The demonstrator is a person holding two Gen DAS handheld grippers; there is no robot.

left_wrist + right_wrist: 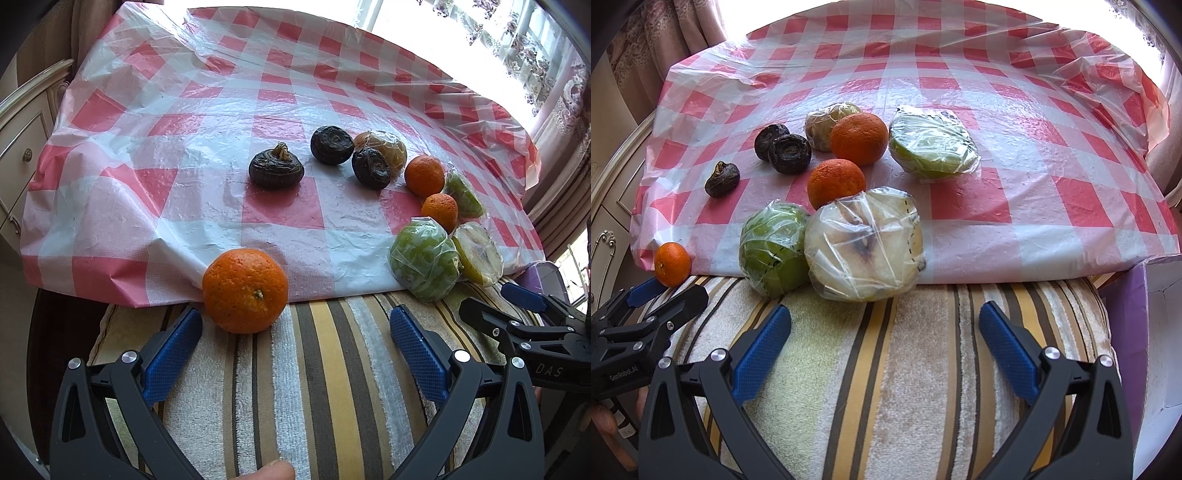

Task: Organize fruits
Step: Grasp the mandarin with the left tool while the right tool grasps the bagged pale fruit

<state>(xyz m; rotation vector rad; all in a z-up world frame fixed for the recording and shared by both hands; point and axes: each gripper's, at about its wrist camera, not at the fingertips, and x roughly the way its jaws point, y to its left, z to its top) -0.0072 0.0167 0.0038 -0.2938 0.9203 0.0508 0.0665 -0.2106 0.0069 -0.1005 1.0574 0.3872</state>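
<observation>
Orange-skinned round tangerine (245, 290) sits at eleven o'clock of the left gripper (295, 347), whose spread, empty fingers suggest an approaching pick; right gripper (884, 345) likewise gapes empty.

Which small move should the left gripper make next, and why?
Probably ease the left gripper forward and a little to its left, around the near orange. The gripper is open and empty, and this orange sits alone at the checked cloth's edge, just ahead of its left finger, apart from the other fruit.
</observation>
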